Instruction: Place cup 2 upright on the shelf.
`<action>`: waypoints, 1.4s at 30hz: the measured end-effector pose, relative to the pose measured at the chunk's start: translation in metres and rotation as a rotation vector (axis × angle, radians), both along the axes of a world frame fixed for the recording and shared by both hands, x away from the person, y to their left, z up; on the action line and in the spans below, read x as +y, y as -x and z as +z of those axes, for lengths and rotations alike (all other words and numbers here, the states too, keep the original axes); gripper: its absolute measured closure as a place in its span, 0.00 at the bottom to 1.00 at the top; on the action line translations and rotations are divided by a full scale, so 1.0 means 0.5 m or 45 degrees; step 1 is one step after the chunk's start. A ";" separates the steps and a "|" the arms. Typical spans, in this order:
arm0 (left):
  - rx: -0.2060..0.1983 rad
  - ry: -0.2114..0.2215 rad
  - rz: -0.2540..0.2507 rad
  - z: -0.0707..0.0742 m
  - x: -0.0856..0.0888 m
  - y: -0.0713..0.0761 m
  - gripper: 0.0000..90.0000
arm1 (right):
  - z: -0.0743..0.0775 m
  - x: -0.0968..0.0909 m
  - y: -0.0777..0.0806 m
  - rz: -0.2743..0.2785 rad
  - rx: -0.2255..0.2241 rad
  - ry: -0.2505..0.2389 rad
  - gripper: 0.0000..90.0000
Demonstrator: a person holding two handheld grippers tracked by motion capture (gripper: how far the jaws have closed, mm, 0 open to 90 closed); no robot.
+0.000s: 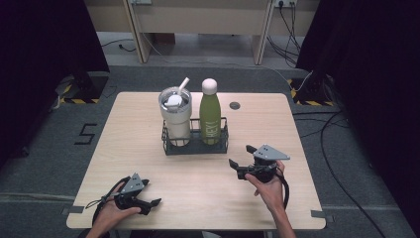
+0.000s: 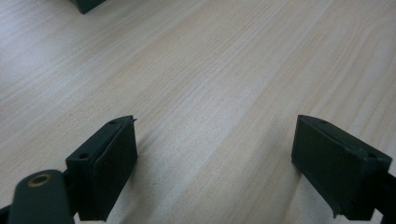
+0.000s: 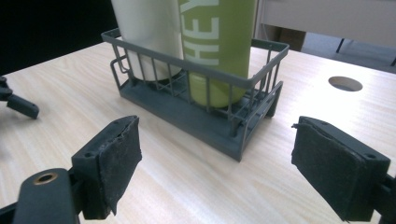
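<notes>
So there's a dark grey wire basket sitting mid-table on the light wooden table, holding 2 drinks side by side: a cream-white tumbler with a lid and straw on the left and a tall green metal bottle with a pale rounded cap on the right, with "HEY" printed in white up its side. The left gripper sits low near the front left corner, jaws spread wide over bare wood, nothing between them. The right gripper is just right of the basket and pointed at it, jaws also wide apart and holding nothing.
</notes>
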State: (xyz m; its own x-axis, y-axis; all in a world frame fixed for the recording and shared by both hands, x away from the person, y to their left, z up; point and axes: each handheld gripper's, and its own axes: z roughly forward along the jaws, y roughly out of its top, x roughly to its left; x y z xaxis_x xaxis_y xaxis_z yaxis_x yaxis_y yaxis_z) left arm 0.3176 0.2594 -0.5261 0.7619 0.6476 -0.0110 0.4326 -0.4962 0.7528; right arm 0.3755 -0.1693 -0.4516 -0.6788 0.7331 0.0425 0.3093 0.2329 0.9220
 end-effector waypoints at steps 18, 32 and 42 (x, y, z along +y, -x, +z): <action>0.000 0.000 0.000 0.000 0.000 0.000 0.15 | -0.033 0.002 0.035 0.021 0.050 0.033 0.17; 0.000 -0.001 -0.001 0.000 0.000 0.000 0.15 | -0.055 -0.010 0.057 0.023 0.083 0.036 0.17; 0.000 -0.001 -0.001 0.000 0.000 0.000 0.15 | -0.068 -0.020 0.072 0.027 0.113 0.030 0.17</action>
